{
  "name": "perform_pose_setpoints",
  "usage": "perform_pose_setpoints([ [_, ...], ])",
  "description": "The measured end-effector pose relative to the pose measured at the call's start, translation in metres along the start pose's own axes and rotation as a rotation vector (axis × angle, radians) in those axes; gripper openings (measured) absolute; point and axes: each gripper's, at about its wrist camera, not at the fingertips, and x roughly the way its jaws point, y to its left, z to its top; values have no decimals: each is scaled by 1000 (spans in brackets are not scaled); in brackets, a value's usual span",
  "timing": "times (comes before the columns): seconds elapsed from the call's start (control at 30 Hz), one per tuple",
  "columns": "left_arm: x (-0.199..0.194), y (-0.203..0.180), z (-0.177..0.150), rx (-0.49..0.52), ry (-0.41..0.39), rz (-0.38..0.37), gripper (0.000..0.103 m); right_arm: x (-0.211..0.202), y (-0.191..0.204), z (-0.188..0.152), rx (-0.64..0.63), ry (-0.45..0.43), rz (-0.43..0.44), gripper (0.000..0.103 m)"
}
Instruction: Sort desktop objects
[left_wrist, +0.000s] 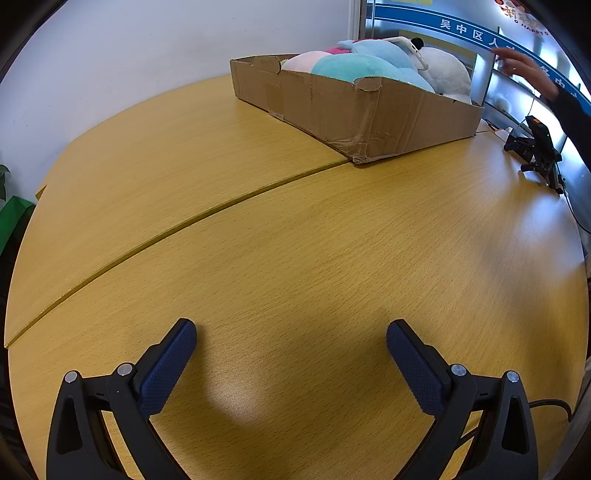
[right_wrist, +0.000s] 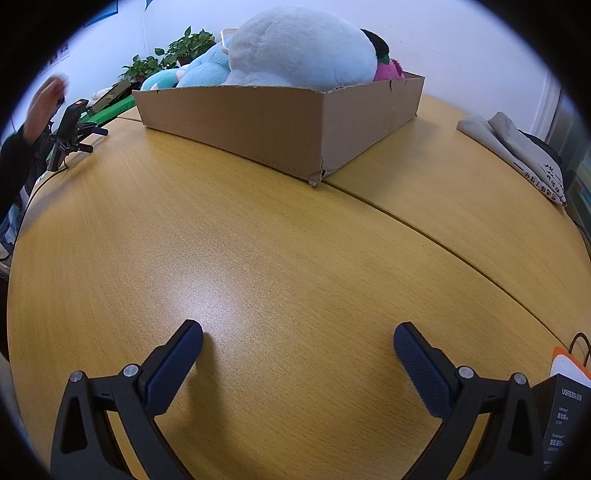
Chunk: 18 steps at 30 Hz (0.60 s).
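Wide wooden table (left_wrist: 295, 240), mostly bare, seam running across. On the far side, cardboard box (left_wrist: 354, 107) already heaped with plush toys (left_wrist: 354, 66), white one (right_wrist: 295, 48) bulging well above the rim. Risk there: overfull, torn corner sagging, anything added on top likely to roll out. Nearer, left gripper (left_wrist: 291, 345) spread wide, nothing between the pads, low over the wood. Right gripper (right_wrist: 298, 347) likewise splayed and empty. Just beside its right finger, dark carton (right_wrist: 565, 417), easily knocked on a careless swing. Far off, a hand (left_wrist: 521, 61) at a clamped device (left_wrist: 535, 147). Cable (left_wrist: 550, 406) trailing, could snag.
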Motion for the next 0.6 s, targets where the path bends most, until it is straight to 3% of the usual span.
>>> perform_pose_setpoints([
  [0.6, 2, 1, 1, 0, -4, -3, 103, 1, 1, 0, 2, -1, -4, 103],
])
